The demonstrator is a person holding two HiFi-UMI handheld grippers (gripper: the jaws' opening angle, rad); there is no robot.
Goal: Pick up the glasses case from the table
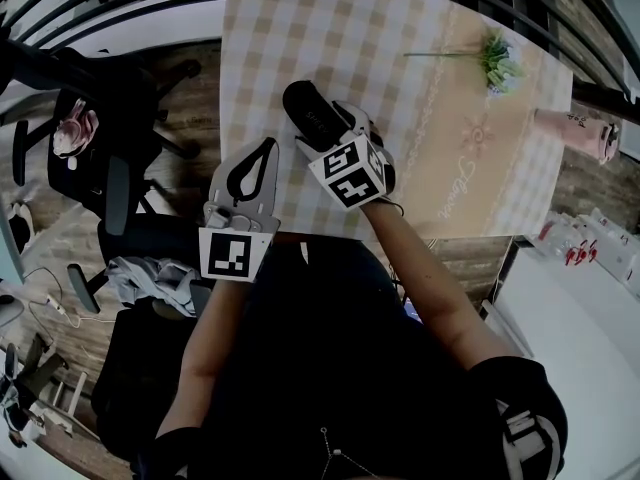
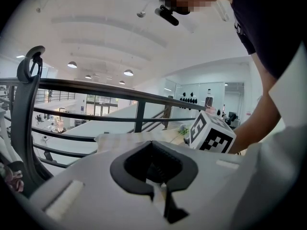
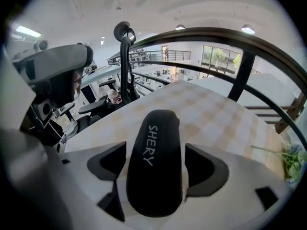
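Note:
The black glasses case (image 1: 303, 103) (image 3: 154, 143), lettered SHERY, lies on the checked tablecloth (image 1: 400, 58) near the table's left front corner. My right gripper (image 1: 325, 126) (image 3: 156, 153) points steeply down over the case's near end. It is open, with the case between its two dark pads (image 3: 109, 161) and a narrow gap on each side. My left gripper (image 1: 268, 146) (image 2: 154, 147) hovers at the table's front left edge, left of the case, shut and holding nothing. The right gripper's marker cube (image 2: 211, 134) shows in the left gripper view.
A green flower sprig (image 1: 495, 60) lies at the table's far right and a pink bottle (image 1: 580, 131) at its right edge. Office chairs (image 1: 90, 148) stand on the floor to the left. A dark railing (image 3: 240, 56) runs behind the table.

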